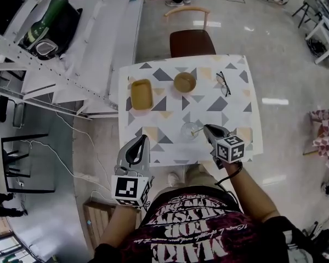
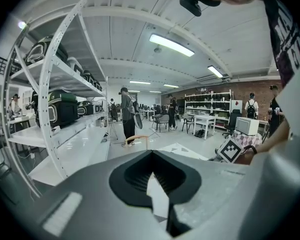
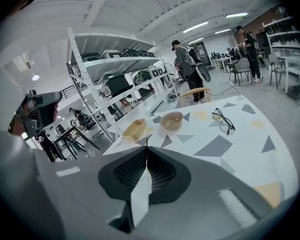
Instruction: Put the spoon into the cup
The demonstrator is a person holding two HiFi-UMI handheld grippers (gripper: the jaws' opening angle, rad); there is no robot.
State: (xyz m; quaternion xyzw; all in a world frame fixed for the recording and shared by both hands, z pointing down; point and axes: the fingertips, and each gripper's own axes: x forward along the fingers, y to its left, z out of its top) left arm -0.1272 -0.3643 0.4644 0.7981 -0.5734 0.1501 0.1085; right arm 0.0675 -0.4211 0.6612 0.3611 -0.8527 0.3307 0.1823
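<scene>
**Head view.** Shows a clear cup upright near the front of the patterned table. Has what looks like the spoon already standing in it, thin handle leaning over the rim toward the right gripper. Puts that gripper's tip just beside the handle's upper end; cannot tell from here whether touching or slightly apart. Finds the left gripper at the table's front edge, well apart from cup and spoon. Farther back: a tray, a bowl and glasses, none of them involved.

**Left gripper view.** Looks out across the room rather than down at the table. Fingers pressed together at the tips, with nothing between them. No cup or spoon anywhere here.

**Right gripper view.** Fingers closed tip to tip and holding nothing, with only a pale sliver of table in the gap lower down. Aims past the cup toward the tray, bowl and glasses. Hides cup and spoon beneath the gripper's own body.

**Progress.** Seems essentially finished: spoon in the cup, gripped by neither side. Probably leaves only drawing the right gripper clear without nudging the leaning handle or tipping the light cup.
</scene>
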